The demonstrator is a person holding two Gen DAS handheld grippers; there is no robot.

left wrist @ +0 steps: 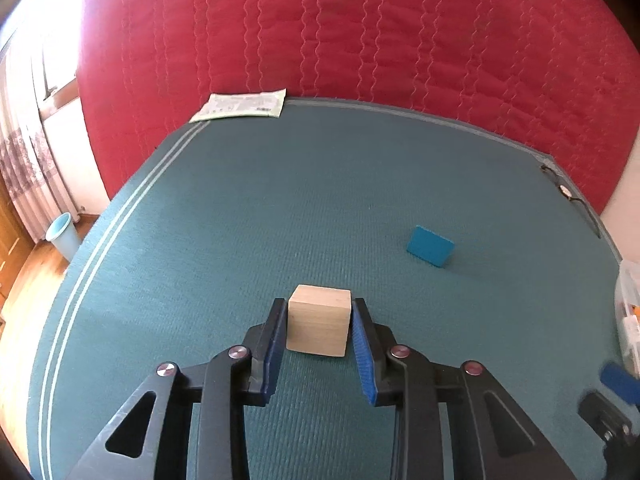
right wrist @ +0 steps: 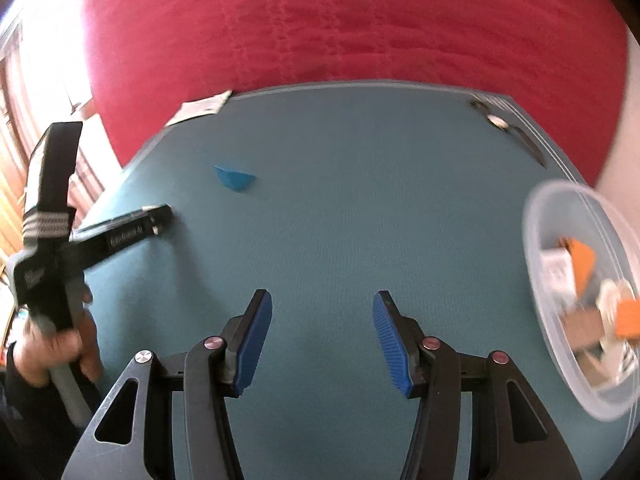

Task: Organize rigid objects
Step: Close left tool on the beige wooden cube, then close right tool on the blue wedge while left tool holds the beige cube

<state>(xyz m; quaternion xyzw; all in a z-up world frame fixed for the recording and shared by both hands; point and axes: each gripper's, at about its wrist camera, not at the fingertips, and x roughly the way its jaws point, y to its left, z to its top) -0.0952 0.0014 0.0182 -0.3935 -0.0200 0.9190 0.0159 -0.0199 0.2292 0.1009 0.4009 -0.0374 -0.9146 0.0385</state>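
Observation:
In the left wrist view a pale wooden cube [left wrist: 319, 320] sits on the teal mat [left wrist: 240, 220] between the fingers of my left gripper [left wrist: 320, 304]. The blue pads flank its two sides, touching or nearly so. A blue flat block [left wrist: 430, 246] lies farther right on the mat; it also shows in the right wrist view [right wrist: 235, 178]. My right gripper [right wrist: 322, 304] is open and empty above bare mat [right wrist: 340, 200]. The left gripper's body [right wrist: 120, 232] shows at the left of the right wrist view.
A clear plastic bowl [right wrist: 538, 264] with orange and wooden pieces stands at the right edge of the mat; a sliver of it shows in the left wrist view [left wrist: 628, 308]. A white packet [left wrist: 242, 106] lies at the far left corner. A red quilt [left wrist: 360, 28] lies beyond. A watch [right wrist: 500, 120] lies at the far right corner.

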